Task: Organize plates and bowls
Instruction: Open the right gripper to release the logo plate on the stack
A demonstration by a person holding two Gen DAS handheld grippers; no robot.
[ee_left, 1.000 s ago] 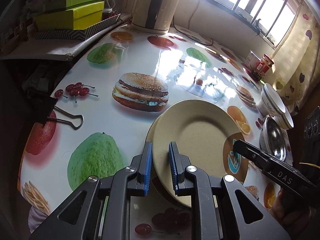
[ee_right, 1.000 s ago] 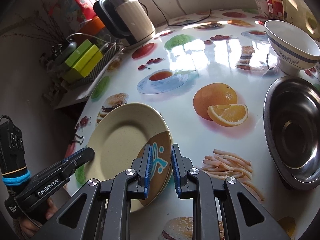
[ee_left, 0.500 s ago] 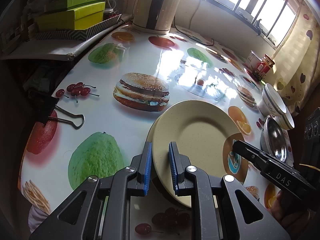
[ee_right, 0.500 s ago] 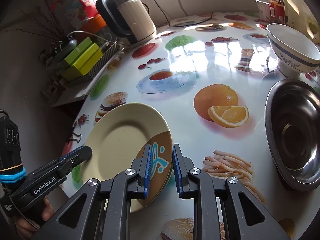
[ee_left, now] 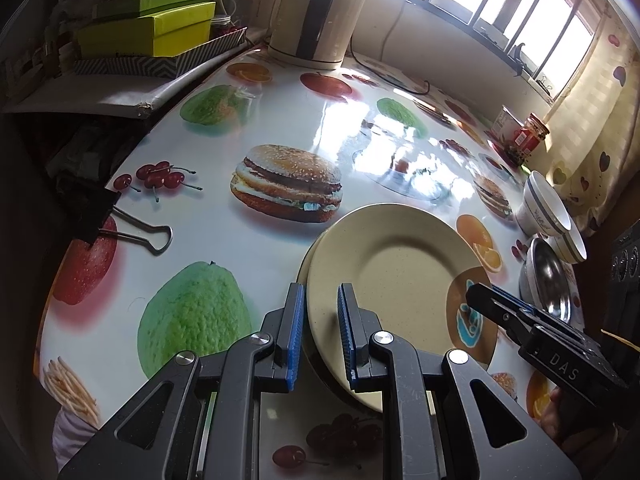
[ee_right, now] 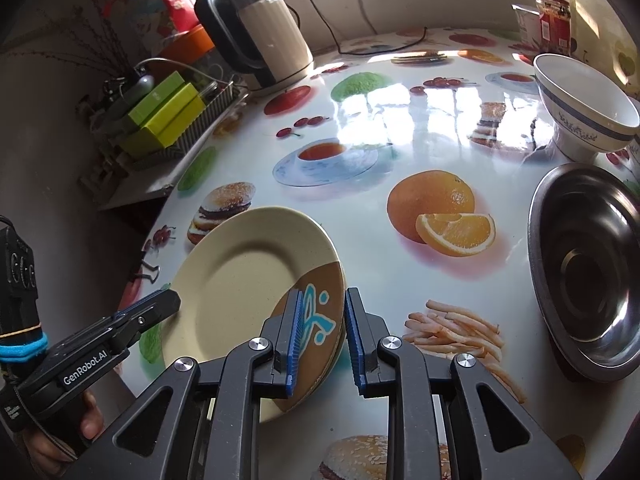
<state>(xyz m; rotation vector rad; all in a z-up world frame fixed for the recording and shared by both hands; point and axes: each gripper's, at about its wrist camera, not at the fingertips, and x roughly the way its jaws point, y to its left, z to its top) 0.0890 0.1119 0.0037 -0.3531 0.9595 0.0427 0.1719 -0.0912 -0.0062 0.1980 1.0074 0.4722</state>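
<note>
You are straddling the rim of the top beige plate [ee_left: 400, 268] with both grippers: left gripper [ee_left: 318, 336] at lower centre, right gripper [ee_right: 322, 336] likewise, fingers parted, not clamping. It is lying on a second plate [ee_left: 310, 258]. Two white bowls [ee_left: 542, 210] and the steel bowl [ee_right: 588, 268], at frame right, are awaiting stacking.
</note>
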